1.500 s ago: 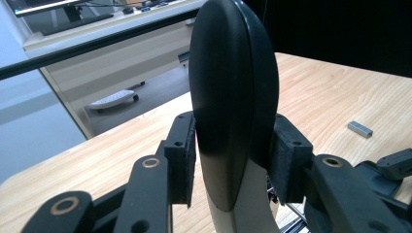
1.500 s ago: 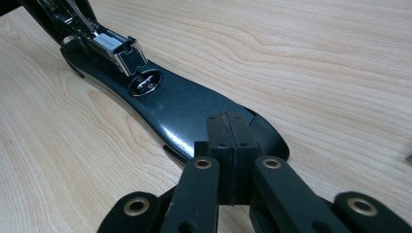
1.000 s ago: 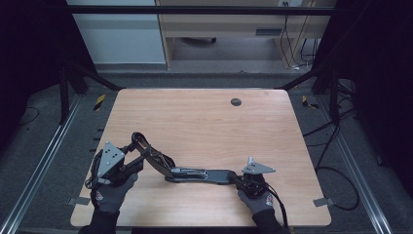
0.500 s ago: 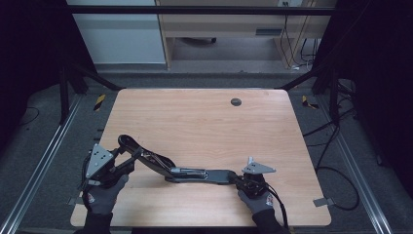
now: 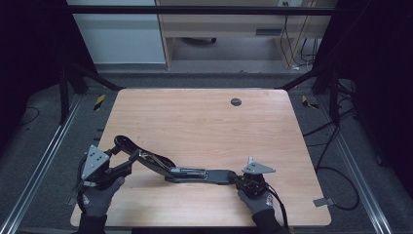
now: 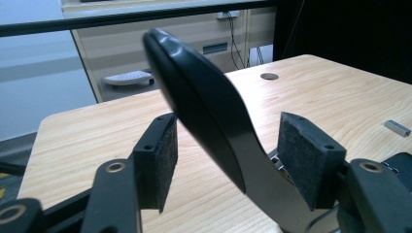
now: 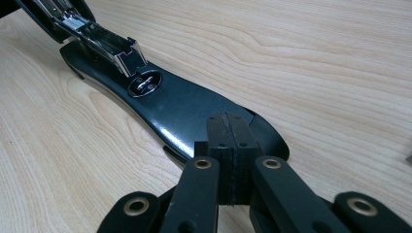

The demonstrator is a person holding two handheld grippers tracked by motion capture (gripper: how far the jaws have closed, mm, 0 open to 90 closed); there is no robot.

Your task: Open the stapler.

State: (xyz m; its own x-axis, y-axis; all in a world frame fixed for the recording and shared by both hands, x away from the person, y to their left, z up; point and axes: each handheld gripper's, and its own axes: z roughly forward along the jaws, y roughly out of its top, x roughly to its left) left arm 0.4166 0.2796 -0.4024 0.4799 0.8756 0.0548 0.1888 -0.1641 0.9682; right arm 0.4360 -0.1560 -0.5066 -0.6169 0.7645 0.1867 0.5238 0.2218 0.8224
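Your right hand-held gripper point(image 7: 228, 160) has its jaws pressed together, pads touching, resting on the front tip of the stapler's base point(image 7: 194, 114) and pinning it to the tabletop point(image 5: 204, 122). From there the base runs away toward the anvil plate point(image 7: 145, 85), with the bright metal staple channel point(image 7: 104, 43) lifted off it.

Your left hand-held gripper point(image 6: 233, 165) stands wide, with the stapler's black top arm point(image 6: 204, 111) rising between the pads point(image 6: 308, 160). Neither pad looks clamped on it; a gap shows on the left side, and on the right I cannot tell whether the arm touches.

In the high view the stapler point(image 5: 170, 168) lies near the front edge of the tabletop, stretched between your two hands and swung well open: the base flat by your right hand point(image 5: 258, 200), the top arm angled up and back toward your left hand point(image 5: 95, 195).

By my judgement the opening is largely done: the stapler is hinged out almost flat. What remains is whatever the open magazine is for, and closing it again.

Against the earlier frames, your left hand-held gripper has travelled left and toward you, carrying the top arm farther open. The right one and the base have not moved.
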